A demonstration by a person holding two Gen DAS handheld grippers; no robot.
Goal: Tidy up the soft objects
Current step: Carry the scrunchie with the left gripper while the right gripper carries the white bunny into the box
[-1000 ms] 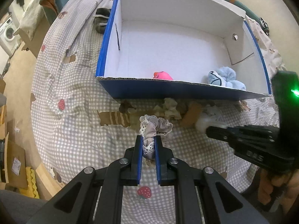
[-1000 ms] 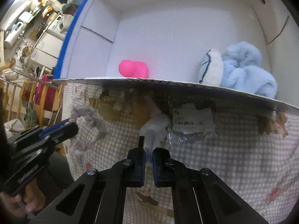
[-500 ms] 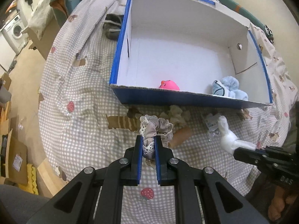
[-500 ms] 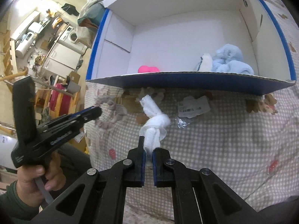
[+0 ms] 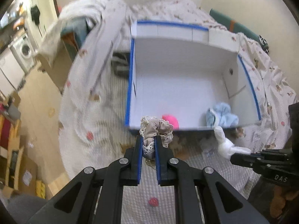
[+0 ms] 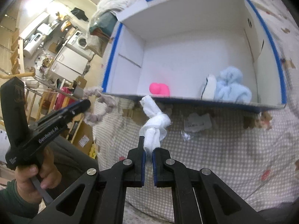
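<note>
My left gripper (image 5: 149, 140) is shut on a grey lace-trimmed scrunchie (image 5: 157, 128) and holds it in the air just in front of the box's near wall. It also shows in the right wrist view (image 6: 99, 104). My right gripper (image 6: 148, 145) is shut on a knotted white cloth (image 6: 156, 123), also lifted before the near wall; it shows in the left wrist view (image 5: 224, 143). The white box with blue edges (image 5: 130, 85) holds a pink soft toy (image 6: 158, 89) and a light blue fluffy item (image 6: 231, 87).
The box (image 6: 110, 63) sits on a bed with a checked patterned sheet (image 6: 224, 145). A small plastic packet with a label (image 6: 198, 124) lies on the sheet near the box front. Cardboard boxes and appliances stand at the left on the floor.
Both grippers have risen higher with their items and come closer to the box front. The view now looks more steeply down into the box.
</note>
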